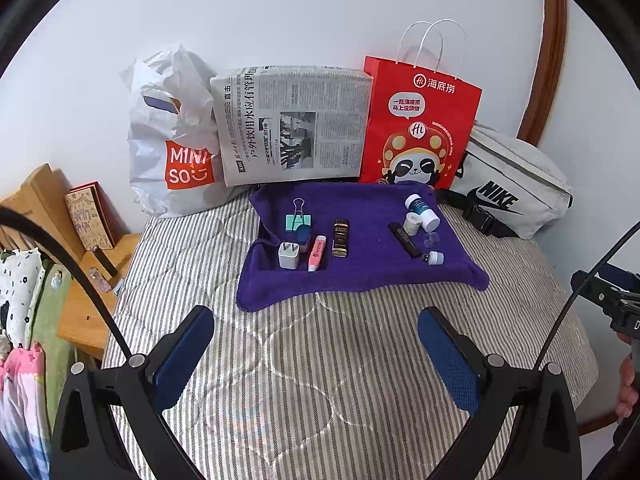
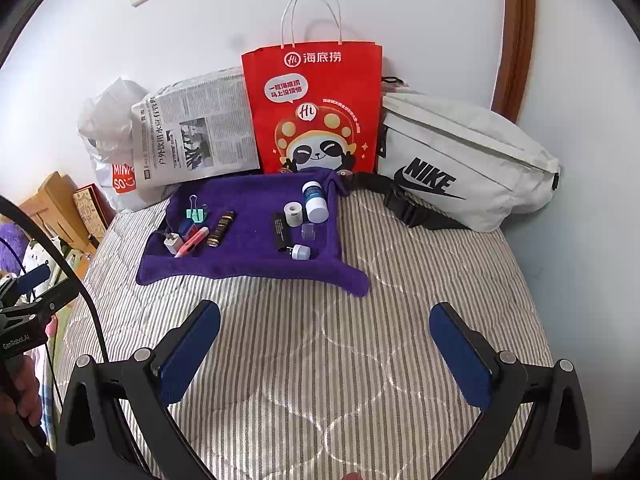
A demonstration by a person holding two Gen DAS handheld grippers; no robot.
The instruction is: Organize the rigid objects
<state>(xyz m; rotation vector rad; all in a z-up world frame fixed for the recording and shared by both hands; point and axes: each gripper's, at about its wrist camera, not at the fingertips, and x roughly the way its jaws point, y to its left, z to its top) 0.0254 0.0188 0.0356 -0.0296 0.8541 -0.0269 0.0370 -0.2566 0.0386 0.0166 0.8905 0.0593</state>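
A purple towel (image 1: 368, 276) (image 2: 256, 196) lies on the striped bed with small objects on it. At its left are a teal binder clip (image 1: 298, 220) (image 2: 196, 213), a white charger plug (image 1: 289, 256) (image 2: 173, 241), a pink pen (image 1: 316, 253) (image 2: 192, 243) and a dark gold tube (image 1: 341, 237) (image 2: 221, 229). At its right are a blue-and-white bottle (image 1: 421, 210) (image 2: 315, 201), a black stick (image 1: 405, 239) (image 2: 281, 231) and a small white adapter (image 1: 434, 257) (image 2: 300, 252). My left gripper (image 1: 316, 356) and right gripper (image 2: 325, 354) are open and empty, above the bed in front of the towel.
A white Miniso bag (image 1: 176, 152), a folded newspaper (image 1: 292, 128), a red paper bag (image 1: 416, 128) (image 2: 316, 108) and a grey Nike pouch (image 1: 512, 184) (image 2: 460, 160) line the wall behind the towel. A wooden nightstand (image 1: 92, 280) stands to the left.
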